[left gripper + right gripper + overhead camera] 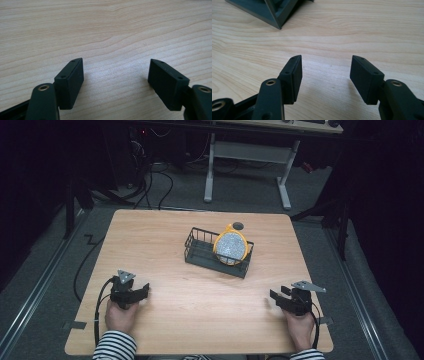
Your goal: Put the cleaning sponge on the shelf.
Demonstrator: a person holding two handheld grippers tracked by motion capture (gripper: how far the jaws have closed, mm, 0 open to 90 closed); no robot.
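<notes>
Both tongs are held low at the near edge of the desk point(165, 227), well apart. Left tongs point(141, 291) are spread wide with nothing gripped; right tongs point(276, 296) likewise. A dark wire basket point(200, 251) sits mid-desk, with a yellow-rimmed round strainer point(230, 246) propped upright in it.

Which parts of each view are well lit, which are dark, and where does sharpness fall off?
High view: the table is evenly lit, the room around it nearly black. Left gripper view: a pale sheen on the wood between the open left gripper. Right gripper view: the wire basket corner looks soft, the right gripper sharper.
</notes>
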